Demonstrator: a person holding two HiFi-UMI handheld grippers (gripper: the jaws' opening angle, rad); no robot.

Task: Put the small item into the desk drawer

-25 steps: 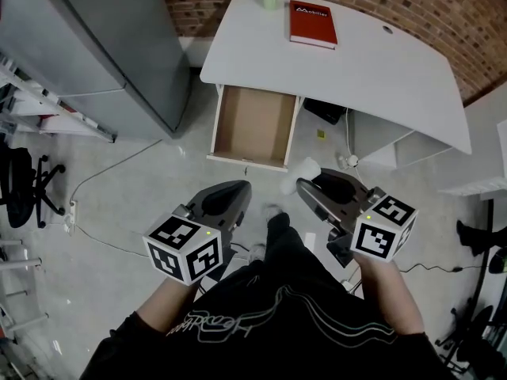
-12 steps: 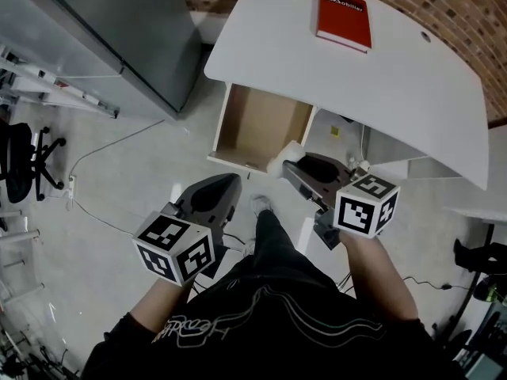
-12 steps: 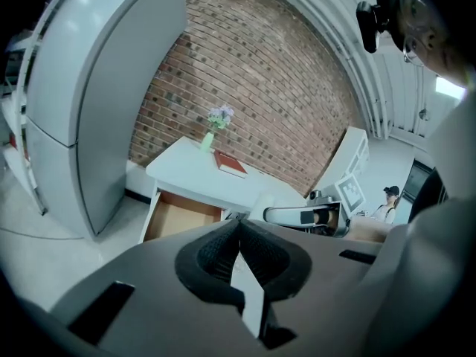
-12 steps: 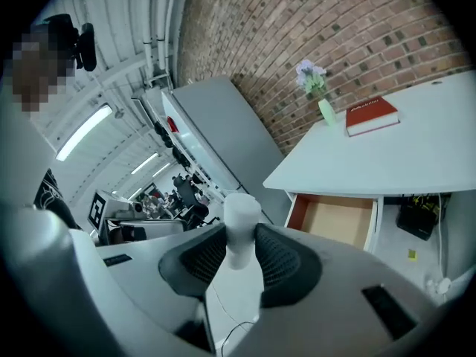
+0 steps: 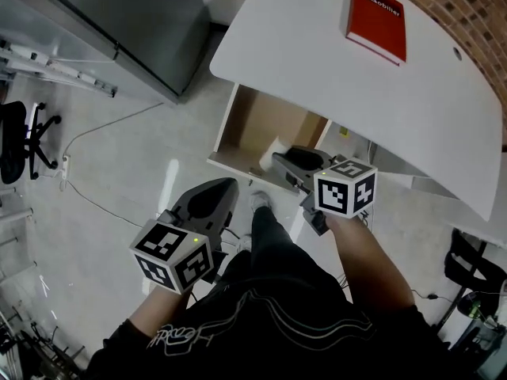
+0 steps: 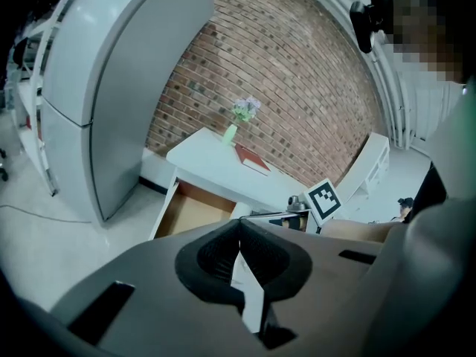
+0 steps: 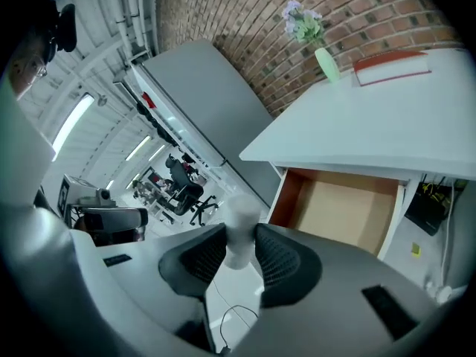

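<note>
Small white item (image 7: 239, 229) pinched in my right hand-held gripper (image 5: 282, 161), at the open drawer's front edge.
The brown-lined desk drawer (image 5: 265, 121) stands pulled out at my 12 o'clock with its inside bare. There is open pale concrete floor (image 5: 119, 157) on its 9 o'clock side and a tall grey metal cabinet (image 5: 119, 22) at 10. The curved white bench (image 5: 333, 62) overhangs it from 1 o'clock and carries a red hardback book (image 5: 376, 18). The item is a pale, soft-looking stub clamped between the right jaws. My left hand-held gripper (image 5: 228, 187) hangs at 7 o'clock over the floor, jaws together on nothing.
</note>
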